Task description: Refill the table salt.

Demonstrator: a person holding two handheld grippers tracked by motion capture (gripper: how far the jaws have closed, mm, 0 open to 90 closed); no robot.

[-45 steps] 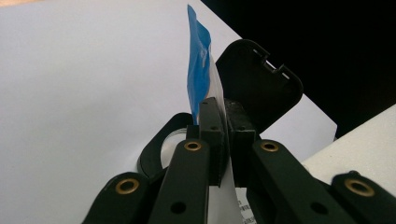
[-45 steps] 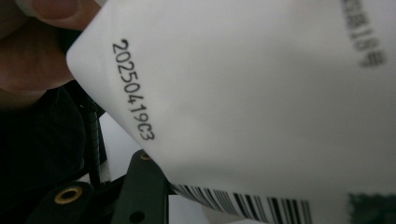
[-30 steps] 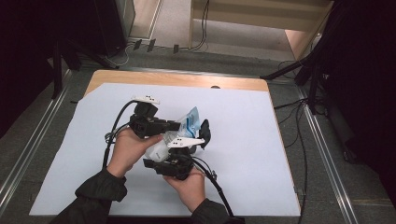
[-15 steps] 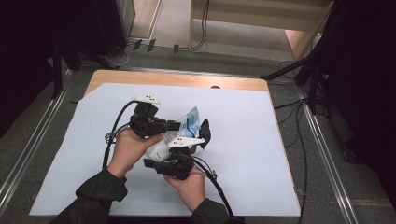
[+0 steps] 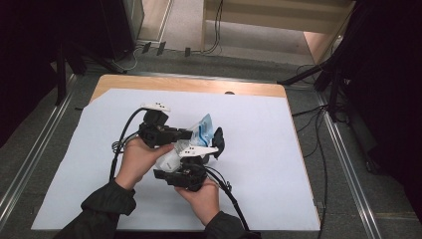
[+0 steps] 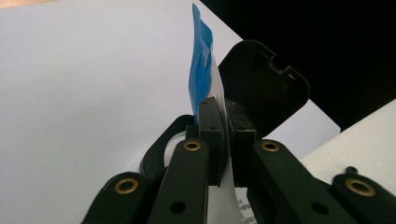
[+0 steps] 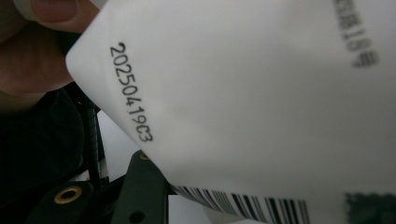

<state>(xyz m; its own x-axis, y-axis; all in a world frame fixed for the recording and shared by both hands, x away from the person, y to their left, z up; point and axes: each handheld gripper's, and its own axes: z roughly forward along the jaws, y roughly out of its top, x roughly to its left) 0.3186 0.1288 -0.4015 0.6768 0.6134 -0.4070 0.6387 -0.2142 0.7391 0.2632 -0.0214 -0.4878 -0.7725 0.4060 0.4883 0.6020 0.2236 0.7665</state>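
The left gripper [image 6: 223, 140] is clamped on the packet [image 6: 201, 74], which stands up between both; right gripper [image 5: 191, 167] grip unclear.

Packet [image 5: 203, 128] above sheet [image 5: 259, 149], between left gripper [image 5: 185, 133] at left and right gripper [image 5: 211, 149] just behind-right.

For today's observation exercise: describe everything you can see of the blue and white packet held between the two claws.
The packet is a thin, flat, glossy pouch, blue on one face and white on the other. The white face carries a printed code, 20250419C3, and a barcode along one edge. It is held above the white table, standing roughly on edge. The left claw is shut on its lower edge. The right claw is by its other side; its grip cannot be seen.
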